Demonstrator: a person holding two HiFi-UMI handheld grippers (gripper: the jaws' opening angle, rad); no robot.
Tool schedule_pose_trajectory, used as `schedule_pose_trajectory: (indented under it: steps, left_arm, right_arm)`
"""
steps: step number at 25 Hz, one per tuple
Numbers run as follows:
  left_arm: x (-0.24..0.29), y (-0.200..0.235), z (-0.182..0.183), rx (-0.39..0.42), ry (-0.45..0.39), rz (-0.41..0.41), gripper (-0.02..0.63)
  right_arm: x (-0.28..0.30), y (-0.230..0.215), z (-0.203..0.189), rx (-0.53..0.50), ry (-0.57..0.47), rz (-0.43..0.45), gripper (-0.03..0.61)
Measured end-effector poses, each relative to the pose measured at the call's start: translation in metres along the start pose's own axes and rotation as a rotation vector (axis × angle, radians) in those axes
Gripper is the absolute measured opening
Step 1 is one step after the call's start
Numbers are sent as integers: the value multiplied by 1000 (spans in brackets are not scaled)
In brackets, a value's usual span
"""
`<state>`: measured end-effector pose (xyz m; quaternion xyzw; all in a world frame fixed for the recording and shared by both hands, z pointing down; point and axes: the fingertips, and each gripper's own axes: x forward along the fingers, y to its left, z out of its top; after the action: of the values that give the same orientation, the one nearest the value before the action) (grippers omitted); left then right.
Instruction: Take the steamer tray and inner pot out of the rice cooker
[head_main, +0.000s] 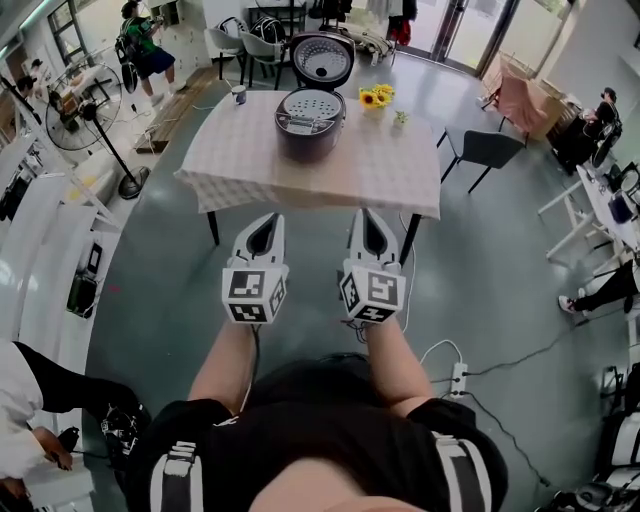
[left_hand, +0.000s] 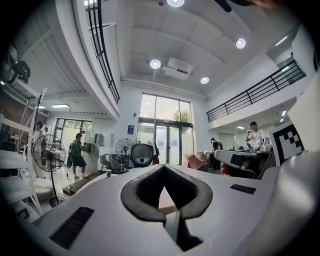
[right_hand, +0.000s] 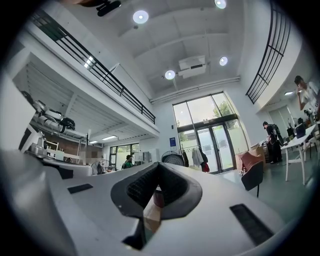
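The dark rice cooker (head_main: 309, 121) stands on the far half of a table (head_main: 240, 165) with a checked cloth. Its lid (head_main: 322, 59) is tipped up, and the perforated steamer tray (head_main: 311, 103) shows in its mouth. The inner pot is hidden under the tray. My left gripper (head_main: 267, 220) and right gripper (head_main: 366, 215) hover side by side short of the table's near edge, well away from the cooker, both shut and empty. In the left gripper view the shut left gripper (left_hand: 164, 168) points at the distant lid (left_hand: 142, 154). The right gripper (right_hand: 158, 165) frames the lid (right_hand: 173, 158).
Yellow flowers (head_main: 376, 96), a small plant (head_main: 400, 118) and a mug (head_main: 238, 94) share the table. A black chair (head_main: 487, 150) stands at its right, grey chairs behind it, a floor fan (head_main: 95, 112) at the left. A power strip (head_main: 460, 377) lies on the floor. People stand around the room.
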<state>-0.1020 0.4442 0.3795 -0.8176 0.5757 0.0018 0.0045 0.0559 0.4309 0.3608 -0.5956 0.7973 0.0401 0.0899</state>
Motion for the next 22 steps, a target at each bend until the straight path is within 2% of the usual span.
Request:
schedule_pose_trajectory:
  steps: [11, 22]
  left_arm:
    - [-2, 38, -11, -1, 22, -4, 3]
    - [52, 77, -19, 16, 26, 7, 2]
  right_arm:
    - [18, 26, -13, -8, 13, -6, 2]
    - [84, 14, -35, 0, 20, -8, 2]
